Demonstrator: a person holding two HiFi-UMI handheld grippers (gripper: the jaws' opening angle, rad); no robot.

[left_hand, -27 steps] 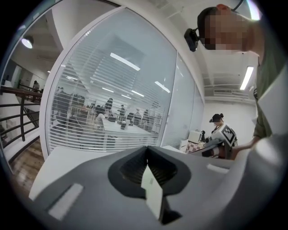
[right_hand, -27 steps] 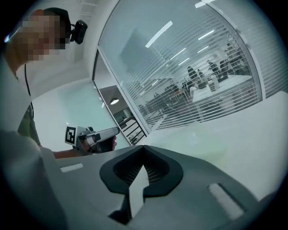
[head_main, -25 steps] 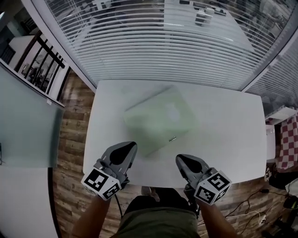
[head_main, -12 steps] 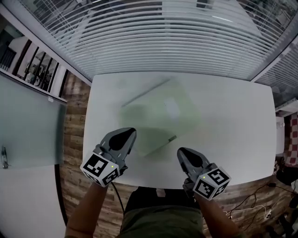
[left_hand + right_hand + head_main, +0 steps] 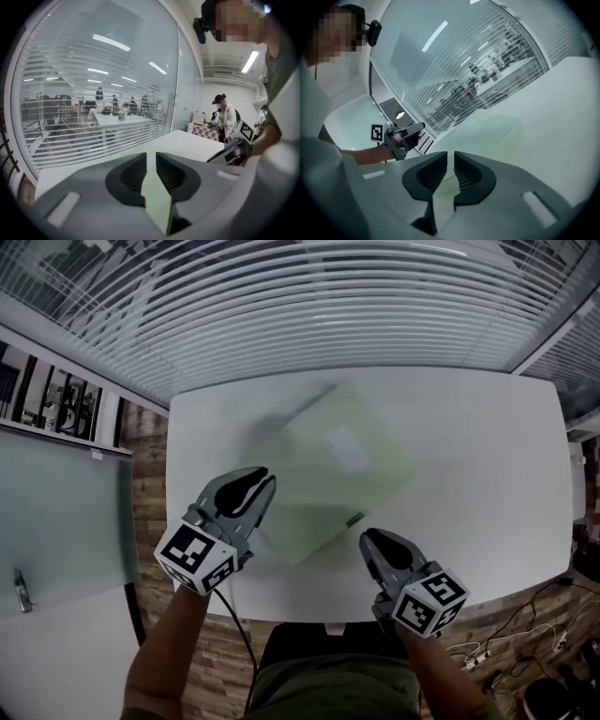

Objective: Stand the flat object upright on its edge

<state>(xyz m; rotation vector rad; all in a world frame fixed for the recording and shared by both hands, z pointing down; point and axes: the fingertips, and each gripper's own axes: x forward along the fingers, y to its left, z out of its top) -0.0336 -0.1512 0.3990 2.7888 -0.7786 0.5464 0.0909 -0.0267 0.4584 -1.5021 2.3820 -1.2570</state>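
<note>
The flat object (image 5: 342, 470), a pale green slab, is laid flat on the white surface (image 5: 487, 446) and is turned so that one corner points toward the near edge. A small pale patch (image 5: 347, 448) is seen on its top face, and a small dark tab (image 5: 354, 518) is set on its near right edge.

The left gripper (image 5: 265, 480) is held at the slab's left edge. Whether contact is made there cannot be told from the head view. In the left gripper view its jaws are seen a narrow slit apart and opening. The green of the object (image 5: 157, 201) is shown within that slit, and no pad is seen pressed on it.

The right gripper (image 5: 367, 538) is held just beside the near right edge, close to the tab and apart from the slab. In the right gripper view its jaws are likewise parted by a thin gap and opening, and nothing is caught between them. The object (image 5: 497, 133) is seen lying on the surface beyond the tips.

Slatted blinds (image 5: 281, 306) are ranged along the far side of the surface.
</note>
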